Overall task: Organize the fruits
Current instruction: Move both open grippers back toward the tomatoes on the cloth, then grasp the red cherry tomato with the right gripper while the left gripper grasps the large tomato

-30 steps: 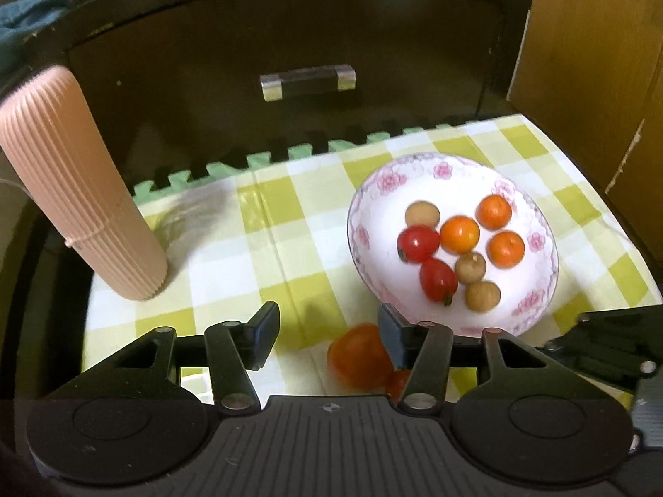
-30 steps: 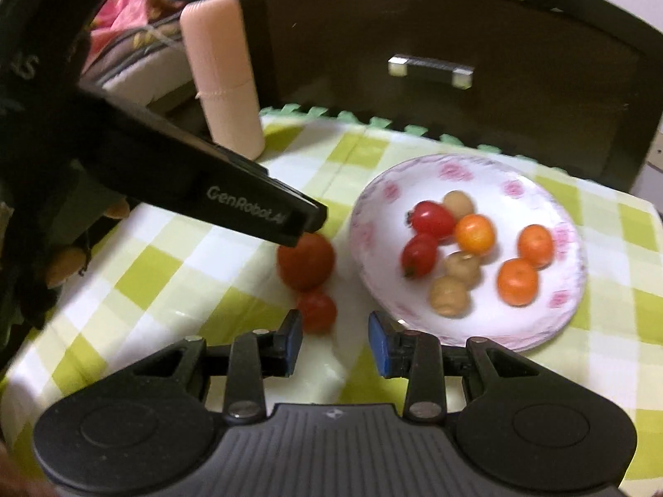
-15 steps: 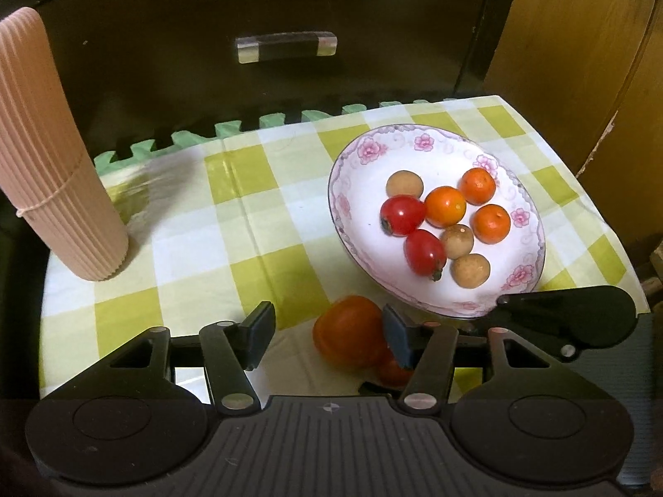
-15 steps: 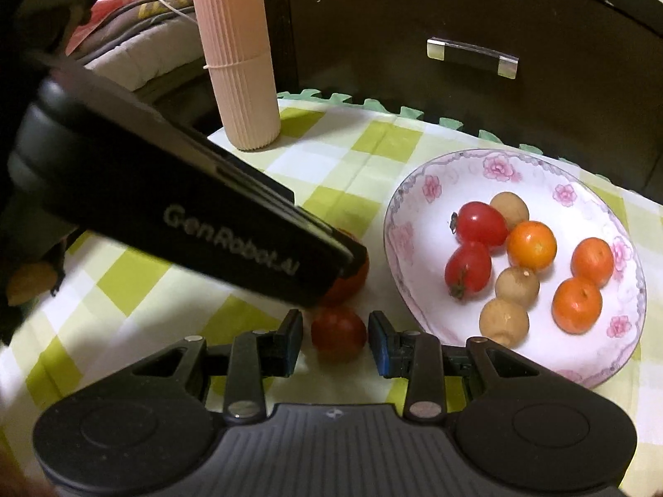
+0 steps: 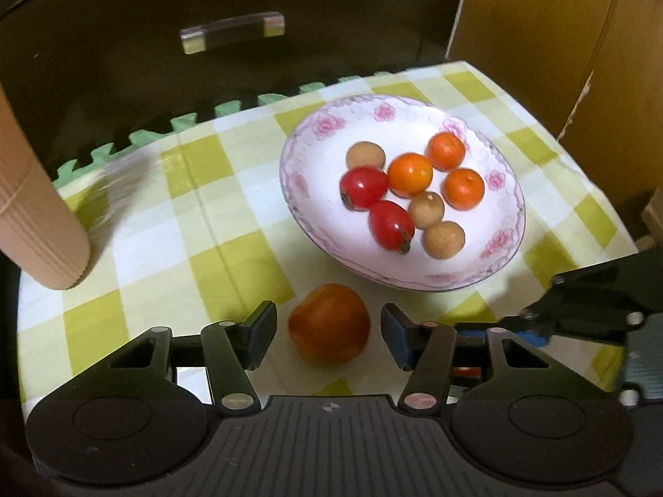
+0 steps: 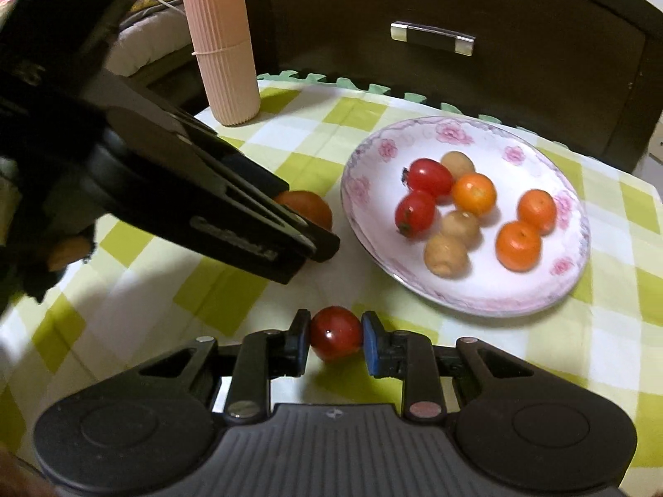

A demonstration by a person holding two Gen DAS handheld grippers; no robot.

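A white plate with pink flowers (image 5: 503,244) (image 6: 489,302) holds two red cherry tomatoes, three small oranges and three brown longans. On the checked cloth in front of it lies a large orange-red tomato (image 5: 329,323) (image 6: 308,207). My left gripper (image 5: 328,329) stands open with that tomato between its fingers, not touching. The right gripper (image 6: 335,337) is shut on a small red cherry tomato (image 6: 335,332), just above the cloth near the plate's front rim. In the right wrist view the left gripper's black body (image 6: 199,207) hides part of the large tomato.
A ribbed pink cylinder (image 6: 219,41) (image 5: 29,215) stands upright at the cloth's back left. A dark drawer front with a metal handle (image 5: 232,35) is behind the table. A wooden cabinet (image 5: 559,41) rises at the right. Green foam edging lines the far side.
The right gripper has closed on the small cherry tomato and drawn it back from the large one. My left gripper has shifted so the large tomato sits centred between its open fingers.
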